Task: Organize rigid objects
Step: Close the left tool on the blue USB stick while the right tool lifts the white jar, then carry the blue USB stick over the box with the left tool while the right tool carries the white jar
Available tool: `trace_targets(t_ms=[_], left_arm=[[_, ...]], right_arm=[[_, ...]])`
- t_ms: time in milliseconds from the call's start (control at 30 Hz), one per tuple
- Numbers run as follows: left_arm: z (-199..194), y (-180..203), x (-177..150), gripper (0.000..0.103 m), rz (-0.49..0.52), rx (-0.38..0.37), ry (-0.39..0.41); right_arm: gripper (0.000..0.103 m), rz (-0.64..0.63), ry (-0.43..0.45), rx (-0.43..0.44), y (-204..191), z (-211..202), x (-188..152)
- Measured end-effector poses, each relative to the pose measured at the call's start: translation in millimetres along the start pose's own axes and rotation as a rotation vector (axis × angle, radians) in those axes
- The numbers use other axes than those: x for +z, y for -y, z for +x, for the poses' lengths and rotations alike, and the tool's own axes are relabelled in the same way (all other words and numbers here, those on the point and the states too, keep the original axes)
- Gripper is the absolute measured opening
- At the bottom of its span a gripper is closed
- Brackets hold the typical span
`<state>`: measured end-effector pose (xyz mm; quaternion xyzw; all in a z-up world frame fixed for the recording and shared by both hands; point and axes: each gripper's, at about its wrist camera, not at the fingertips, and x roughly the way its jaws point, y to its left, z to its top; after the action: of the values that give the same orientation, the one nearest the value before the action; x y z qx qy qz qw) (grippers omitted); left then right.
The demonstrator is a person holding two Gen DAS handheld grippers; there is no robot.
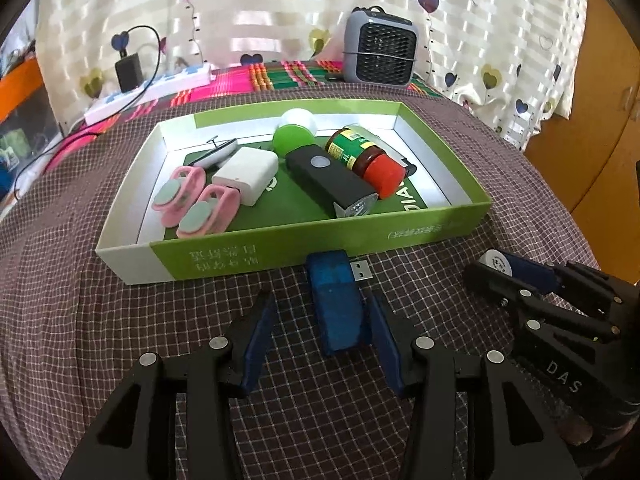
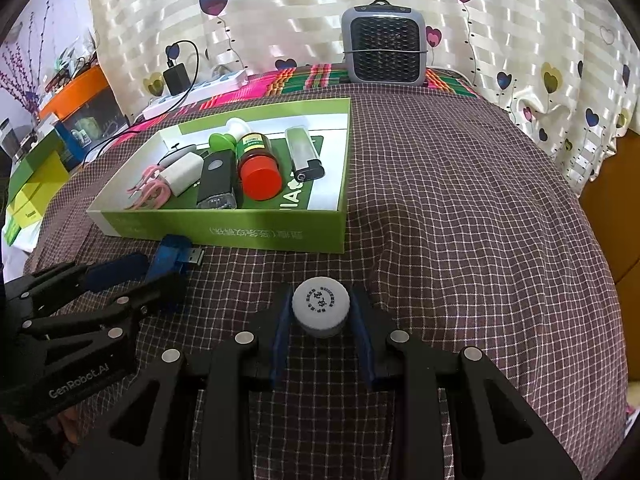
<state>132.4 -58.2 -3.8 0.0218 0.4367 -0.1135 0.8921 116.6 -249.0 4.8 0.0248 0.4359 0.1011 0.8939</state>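
The left gripper point(image 1: 320, 336) is seen spread wide over the checked table point(image 2: 460, 220), and a blue USB stick point(image 1: 334, 300) lies between its 2 fingers, touching the right one and apart from the left; it is not clamped. The stick's metal plug is pointed toward the green box point(image 1: 280, 250), just beside its front wall. The right gripper point(image 2: 322, 328) is closed on a small white-capped bottle point(image 2: 321, 308), pressed by both pads. In the box are kept a red-lidded jar point(image 2: 258, 164), a black flashlight point(image 1: 332, 184), a white charger point(image 1: 246, 174), 2 pink clips point(image 1: 192, 208) and a lighter point(image 2: 304, 154).
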Motion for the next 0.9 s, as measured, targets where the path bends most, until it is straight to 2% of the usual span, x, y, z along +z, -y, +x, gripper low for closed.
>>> trace_targets(t_ms=[67, 400, 900], left_arm=[[0.1, 0.3, -0.3, 0.045, 0.003, 0.002, 0.004], [-1.6, -7.4, -1.8, 0.021, -0.011, 0.017, 0.016], [-3.7, -9.6, -2.9, 0.021, -0.018, 0.005, 0.021]], right_arm=[[0.030, -0.002, 0.000, -0.002, -0.6, 0.1, -0.2], [0.030, 0.000, 0.000, 0.000, -0.7, 0.3, -0.4], [0.030, -0.004, 0.000, -0.005, -1.2, 0.1, -0.5]])
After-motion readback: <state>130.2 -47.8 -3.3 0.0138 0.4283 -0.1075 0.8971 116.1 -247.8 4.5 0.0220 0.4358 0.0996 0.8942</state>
